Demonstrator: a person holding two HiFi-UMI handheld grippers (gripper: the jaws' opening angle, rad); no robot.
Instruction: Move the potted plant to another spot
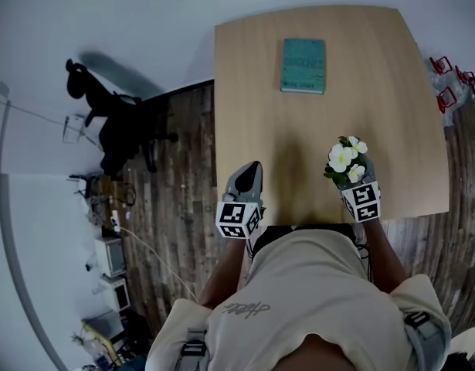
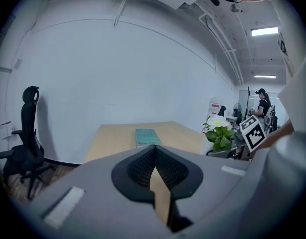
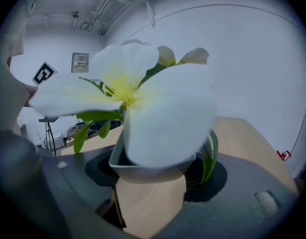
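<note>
The potted plant (image 1: 347,158), white flowers over green leaves in a pale pot (image 3: 152,167), hangs over the front right part of the wooden table (image 1: 314,122). My right gripper (image 1: 351,173) is shut on the pot, whose walls sit between the dark pads (image 3: 208,169). A big white bloom (image 3: 143,93) fills the right gripper view. My left gripper (image 1: 253,168) is shut and holds nothing, over the table's front left edge. In the left gripper view the left gripper (image 2: 153,152) has its tips together, and the plant (image 2: 220,132) shows at the right.
A teal book (image 1: 303,66) lies at the table's far middle, seen too as the book (image 2: 145,136). A black office chair (image 1: 117,126) stands on the plank floor at the left. Red clips (image 1: 447,83) lie beyond the table's right edge. A person (image 2: 263,106) stands far back.
</note>
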